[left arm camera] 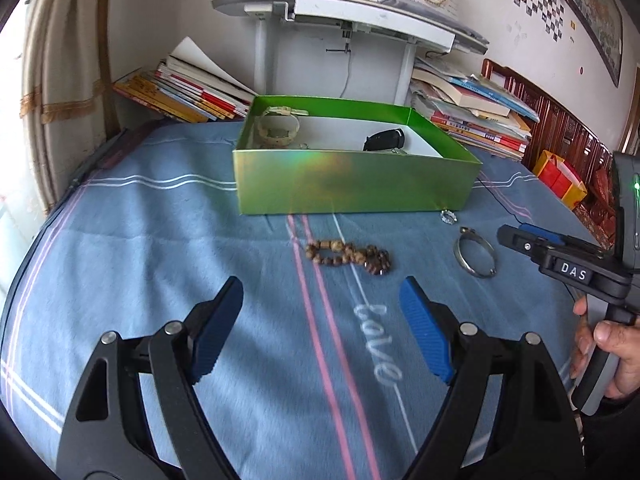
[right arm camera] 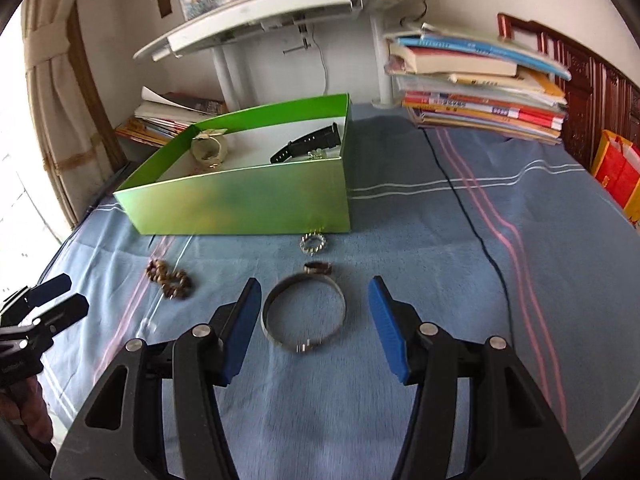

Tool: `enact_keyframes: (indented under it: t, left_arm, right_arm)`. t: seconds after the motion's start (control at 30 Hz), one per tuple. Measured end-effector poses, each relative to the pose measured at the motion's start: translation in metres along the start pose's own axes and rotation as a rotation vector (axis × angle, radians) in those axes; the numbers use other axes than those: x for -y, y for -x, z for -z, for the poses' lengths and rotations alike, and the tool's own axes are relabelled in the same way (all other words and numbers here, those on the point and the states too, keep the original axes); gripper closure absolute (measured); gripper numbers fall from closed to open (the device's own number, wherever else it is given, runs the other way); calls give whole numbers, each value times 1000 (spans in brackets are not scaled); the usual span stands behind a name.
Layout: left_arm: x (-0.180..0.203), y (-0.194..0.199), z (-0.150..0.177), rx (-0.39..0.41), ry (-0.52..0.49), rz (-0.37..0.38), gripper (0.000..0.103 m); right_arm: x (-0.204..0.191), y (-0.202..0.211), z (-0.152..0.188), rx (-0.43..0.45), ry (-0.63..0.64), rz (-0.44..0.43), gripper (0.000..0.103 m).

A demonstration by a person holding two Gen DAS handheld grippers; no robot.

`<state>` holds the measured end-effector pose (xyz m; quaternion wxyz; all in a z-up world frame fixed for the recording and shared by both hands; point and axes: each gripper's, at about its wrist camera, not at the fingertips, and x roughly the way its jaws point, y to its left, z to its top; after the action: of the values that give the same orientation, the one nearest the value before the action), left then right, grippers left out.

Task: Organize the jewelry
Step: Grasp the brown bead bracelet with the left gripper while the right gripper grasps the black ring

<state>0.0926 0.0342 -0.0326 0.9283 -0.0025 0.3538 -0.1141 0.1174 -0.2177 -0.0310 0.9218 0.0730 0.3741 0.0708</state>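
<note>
A green box (left arm camera: pixel 356 184) (right arm camera: pixel 240 204) stands on the blue bedsheet, holding a pale watch (left arm camera: pixel 278 128) (right arm camera: pixel 208 148) and a black watch (left arm camera: pixel 384 140) (right arm camera: pixel 308 146). A brown bead bracelet (left arm camera: pixel 348 256) (right arm camera: pixel 168 278), a silver bangle (left arm camera: pixel 476 256) (right arm camera: pixel 304 316) and a small spiky silver ring (left arm camera: pixel 449 216) (right arm camera: pixel 314 243) lie in front of the box. My left gripper (left arm camera: pixel 322 320) is open and empty, short of the beads. My right gripper (right arm camera: pixel 314 320) is open, its fingers either side of the bangle, apart from it.
Stacks of books (left arm camera: pixel 192 88) (right arm camera: pixel 480 88) lie behind the box on both sides. A white desk stand (left arm camera: pixel 340 32) rises behind. A black cable (right arm camera: pixel 472 220) runs across the sheet on the right. A red bag (right arm camera: pixel 616 176) stands at the far right.
</note>
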Motion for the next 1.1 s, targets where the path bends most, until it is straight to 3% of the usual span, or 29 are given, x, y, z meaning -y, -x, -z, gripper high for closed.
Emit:
enact_keyframes:
  t: [0.17, 0.3, 0.4, 0.67, 0.73, 0.8, 0.87, 1.1]
  left_arm:
    - [7, -27, -16, -30, -18, 10, 23]
    - [16, -49, -24, -60, -53, 6, 29]
    - [20, -65, -28, -94, -67, 12, 35]
    - [25, -91, -24, -150, -90, 30, 36]
    - [23, -91, -24, -150, -79, 39, 44]
    - [19, -91, -26, -144, -62, 17, 76]
    - [12, -91, -27, -137, -34, 36, 92]
    - [5, -58, -32, -47, 6, 70, 92]
  right_arm:
    - [-4, -27, -17, -35, 5, 15, 50]
    - [-8, -48, -21, -87, 16, 11, 75]
    - [-8, -57, -21, -110, 10, 10, 78]
    - [-6, -63, -19, -128, -7, 22, 78]
    - [-7, -64, -19, -133, 1, 20, 80]
    - [-9, -64, -19, -136, 6, 11, 82]
    - [-9, -64, -19, -130, 3, 3, 82]
    - [-15, -27, -28, -20, 3, -26, 82]
